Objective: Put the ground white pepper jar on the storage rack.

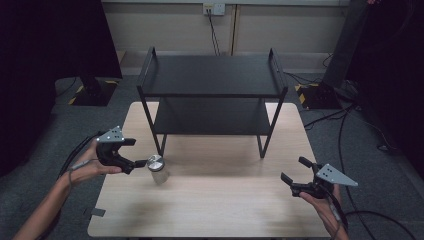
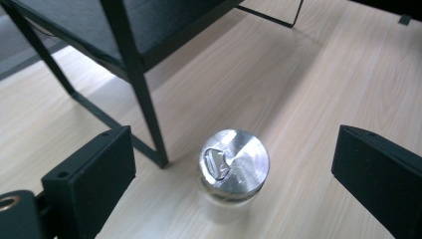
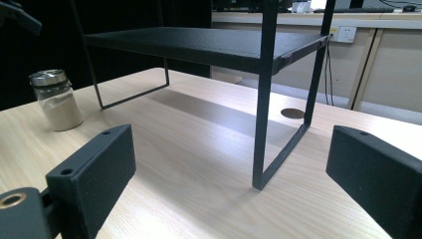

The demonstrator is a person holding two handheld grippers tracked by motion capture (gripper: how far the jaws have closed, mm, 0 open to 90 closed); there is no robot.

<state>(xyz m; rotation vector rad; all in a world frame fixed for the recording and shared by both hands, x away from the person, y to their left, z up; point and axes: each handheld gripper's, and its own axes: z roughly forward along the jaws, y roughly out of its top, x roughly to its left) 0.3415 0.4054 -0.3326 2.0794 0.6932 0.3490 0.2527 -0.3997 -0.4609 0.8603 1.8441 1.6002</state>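
Left gripper (image 1: pixel 141 162) was wide open, holding nothing, jaws flanking the jar (image 1: pixel 156 169) without touching. Jar stood upright on the table (image 1: pixel 215 210), at 6 o'clock of the rack's (image 1: pixel 212 75) front-left leg. Likely glass with a slick metal lid, part-filled, light, breakable: grip the body below the lid. Right gripper (image 1: pixel 295 176) hung open, empty.

Seen along the left gripper (image 2: pixel 231 164), the jar (image 2: pixel 234 174) beyond its spread jaws shows mostly its metal lid; the glass body beneath is blurred. The shelf rack (image 2: pixel 134 64) ahead is cut off by the top edge. Beyond the right gripper (image 3: pixel 229 169), the rack's upper tier runs past the frame.
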